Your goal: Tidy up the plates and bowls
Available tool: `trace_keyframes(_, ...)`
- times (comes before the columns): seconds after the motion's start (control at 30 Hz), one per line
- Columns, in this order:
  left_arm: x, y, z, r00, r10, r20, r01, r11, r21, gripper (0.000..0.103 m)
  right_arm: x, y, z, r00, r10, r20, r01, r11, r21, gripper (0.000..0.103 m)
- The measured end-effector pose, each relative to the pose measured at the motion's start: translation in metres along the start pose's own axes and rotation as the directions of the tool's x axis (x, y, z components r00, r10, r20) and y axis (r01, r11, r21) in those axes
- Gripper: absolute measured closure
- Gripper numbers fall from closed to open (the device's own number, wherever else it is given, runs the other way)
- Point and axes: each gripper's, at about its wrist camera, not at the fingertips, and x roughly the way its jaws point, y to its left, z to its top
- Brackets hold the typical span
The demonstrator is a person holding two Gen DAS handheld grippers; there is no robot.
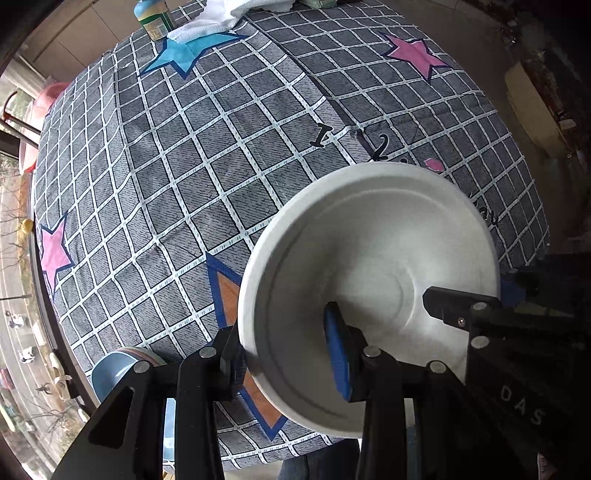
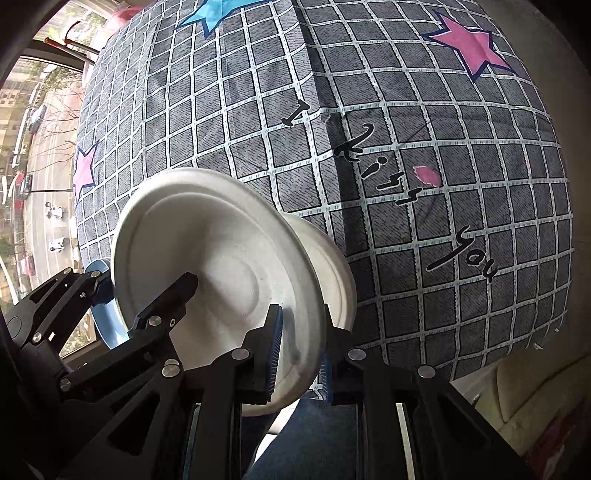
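The round white paper plate [image 1: 369, 295] is tilted, hollow face toward the cameras, above the grey checked cloth-covered counter [image 1: 184, 166]. Left tool [image 1: 284, 350] and right tool [image 2: 299, 350] each clamp its rim.

checked cloth [image 1: 192, 177] open, bottle [image 1: 155, 18] far

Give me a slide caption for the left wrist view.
Left gripper clamps the rim of a white plate above the checked, star-printed tablecloth.
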Motion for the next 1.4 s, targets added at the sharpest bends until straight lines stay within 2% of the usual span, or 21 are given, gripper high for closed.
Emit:
trace_keyframes(0.13, 0.011, -0.004, -0.003, 1.000, -0.015, -0.019, 0.015, 1.000, 0.012, 0.063, 0.025, -0.014, -0.015, 0.999, -0.025, -0.026, 0.025, 1.000, -0.004, 0.082)
trace_keyframes(0.23, 0.017, -0.005, -0.007, 0.999, -0.018, -0.028, 0.019, 1.000, 0.016, 0.058, 0.041, -0.031, -0.032, 0.999, -0.027, -0.040, 0.027, 1.000, -0.004, 0.082)
trace_keyframes(0.3, 0.016, -0.004, -0.010, 1.000, -0.013, -0.026, 0.013, 1.000, 0.016, 0.045, 0.051, -0.039, -0.035, 0.998, -0.046, -0.038, 0.046, 0.999, -0.014, 0.082)
trace_keyframes(0.33, 0.014, -0.003, -0.011, 1.000, -0.001, -0.019, 0.001, 1.000, 0.016, 0.041, 0.053, -0.042, -0.039, 0.998, -0.050, -0.034, 0.050, 0.999, -0.020, 0.082)
trace_keyframes(0.4, 0.009, 0.001, -0.014, 1.000, 0.003, 0.003, -0.003, 1.000, 0.017, 0.022, 0.061, -0.048, -0.039, 0.998, -0.065, -0.027, 0.064, 0.998, -0.029, 0.081)
trace_keyframes(0.43, 0.006, 0.003, -0.016, 1.000, -0.001, 0.012, 0.000, 1.000, 0.014, 0.020, 0.058, -0.051, -0.042, 0.997, -0.071, -0.023, 0.070, 0.997, -0.031, 0.079)
trace_keyframes(0.47, 0.003, 0.005, -0.018, 1.000, -0.004, 0.015, 0.004, 1.000, 0.012, 0.020, 0.056, -0.055, -0.045, 0.997, -0.076, -0.016, 0.075, 0.997, -0.029, 0.060)
trace_keyframes(0.5, 0.001, 0.007, -0.019, 1.000, -0.005, 0.013, 0.005, 1.000, 0.010, 0.019, 0.052, -0.057, -0.047, 0.997, -0.072, -0.006, 0.072, 0.997, -0.024, 0.034)
trace_keyframes(0.53, 0.000, 0.008, -0.021, 1.000, -0.002, 0.011, 0.002, 1.000, 0.007, 0.019, 0.049, -0.062, -0.051, 0.998, -0.065, 0.010, 0.065, 0.998, -0.023, 0.029)
trace_keyframes(0.63, -0.004, 0.013, -0.025, 1.000, 0.005, 0.014, -0.005, 1.000, -0.007, 0.013, 0.042, -0.074, -0.058, 0.997, -0.067, 0.026, 0.067, 0.997, -0.022, 0.029)
trace_keyframes(0.7, -0.007, 0.016, -0.027, 1.000, 0.013, 0.021, -0.012, 1.000, -0.020, 0.000, 0.029, -0.082, -0.070, 0.997, -0.065, 0.029, 0.065, 0.998, -0.012, 0.028)
trace_keyframes(0.73, -0.009, 0.018, -0.028, 0.999, 0.018, 0.031, -0.017, 0.999, -0.031, 0.000, 0.026, -0.087, -0.072, 0.998, -0.059, 0.028, 0.060, 0.998, -0.003, 0.024)
trace_keyframes(0.8, -0.012, 0.021, -0.029, 0.999, 0.027, 0.037, -0.025, 0.999, -0.042, 0.000, 0.017, -0.095, -0.072, 0.999, -0.040, 0.035, 0.039, 0.999, 0.021, 0.003)
trace_keyframes(0.93, -0.013, 0.027, -0.026, 0.999, 0.030, 0.036, -0.027, 0.998, -0.062, 0.000, 0.006, -0.113, -0.084, 0.999, -0.021, 0.047, 0.019, 0.999, 0.047, 0.001)
trace_keyframes(1.03, -0.016, 0.030, -0.029, 0.998, 0.040, 0.041, -0.037, 0.997, -0.075, 0.000, -0.005, -0.126, -0.092, 0.997, -0.044, 0.062, 0.041, 0.998, 0.050, 0.001)
trace_keyframes(1.07, -0.018, 0.031, -0.029, 0.998, 0.048, 0.046, -0.044, 0.996, -0.078, 0.000, -0.024, -0.126, -0.091, 0.997, -0.047, 0.061, 0.044, 0.997, 0.060, 0.001)
trace_keyframes(1.13, -0.022, 0.032, -0.031, 0.997, 0.061, 0.056, -0.057, 0.995, -0.083, 0.000, -0.031, -0.138, -0.101, 0.996, -0.063, 0.062, 0.058, 0.995, 0.077, 0.001)
trace_keyframes(1.2, -0.025, 0.034, -0.030, 0.995, 0.073, 0.068, -0.067, 0.994, -0.087, 0.000, -0.049, -0.146, -0.133, 0.994, -0.086, 0.072, 0.079, 0.993, 0.093, 0.001)
trace_keyframes(1.4, -0.029, 0.036, -0.029, 0.994, 0.076, 0.085, -0.068, 0.993, -0.093, 0.000, -0.060, -0.152, -0.153, 0.992, -0.101, 0.078, 0.089, 0.986, 0.141, 0.001)
